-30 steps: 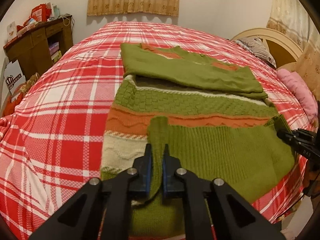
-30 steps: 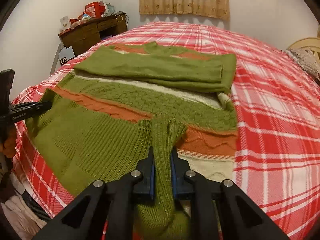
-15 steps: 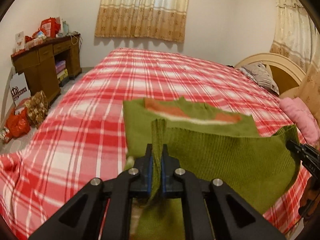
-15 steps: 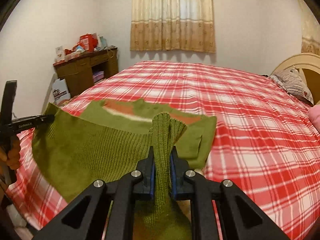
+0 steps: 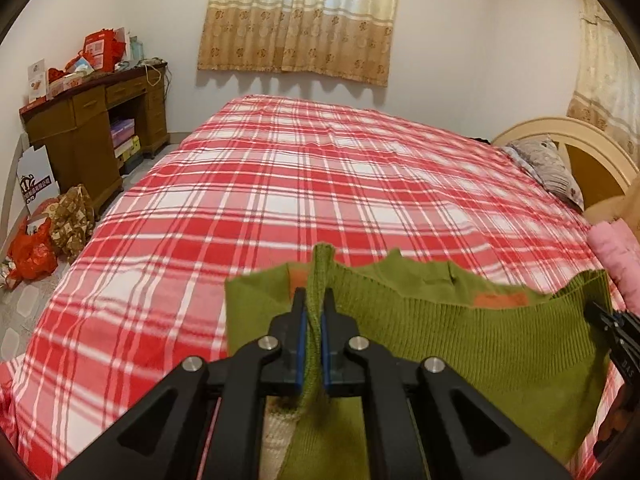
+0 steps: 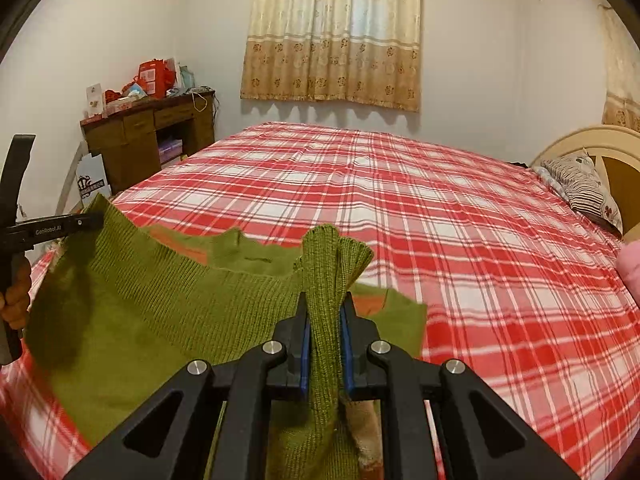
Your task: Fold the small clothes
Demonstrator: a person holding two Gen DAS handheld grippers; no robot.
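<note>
A wide bed (image 5: 280, 184) covered in a red-and-white plaid sheet fills the room. The lower part of a green knitted sweater (image 5: 256, 308) lies on its near edge. A patterned pillow (image 5: 548, 168) and a pink bundle (image 5: 616, 248) rest by the headboard.

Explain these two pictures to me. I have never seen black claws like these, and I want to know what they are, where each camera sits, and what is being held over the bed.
No robot here: a person holds a hand-operated claw in each hand, and a wide-angle camera on each looks along its two fingers. One picture comes from the left claw, the other from the right claw. Each also glimpses the other at its edge; a hand shows there in the right view. Both claws are shut on the ribbed hem of a green sweater with orange stripes, lifting that edge above the sweater's far part, which lies on the red plaid bed. A pillow lies by the headboard, and a wooden desk stands at the wall.
</note>
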